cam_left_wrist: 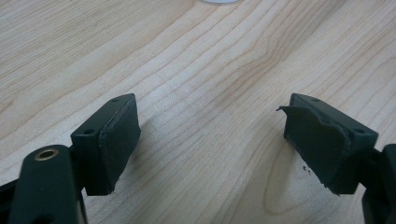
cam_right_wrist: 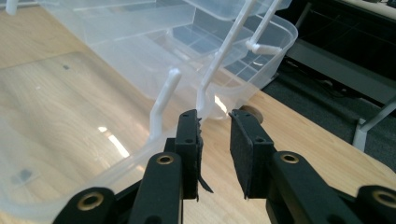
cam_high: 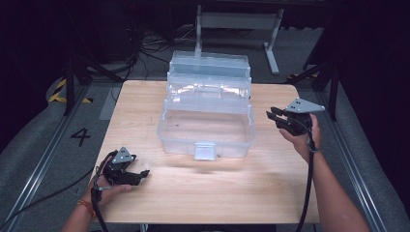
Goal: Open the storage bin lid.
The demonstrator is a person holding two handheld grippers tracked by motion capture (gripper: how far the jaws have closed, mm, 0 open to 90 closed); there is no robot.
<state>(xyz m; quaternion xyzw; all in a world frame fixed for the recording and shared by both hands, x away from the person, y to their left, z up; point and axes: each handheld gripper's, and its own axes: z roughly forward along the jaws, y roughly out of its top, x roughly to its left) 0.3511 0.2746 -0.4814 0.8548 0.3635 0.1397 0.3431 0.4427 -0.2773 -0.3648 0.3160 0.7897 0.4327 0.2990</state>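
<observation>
A clear plastic toolbox stands open in the middle of the wooden table, its upper trays folded out toward the back. My right gripper hovers just off the box's right end, held in a hand. In the right gripper view its jaws stand a narrow gap apart with nothing between them, close to the box's rim and the white tray arms. At the table's front left, my left gripper rests low over bare wood, its jaws wide open and empty.
A grey latch sits on the box's front wall. Behind the table are a metal stand and loose cables on the floor. Dark tripod legs flank the left side, and a "4" is marked on the floor.
</observation>
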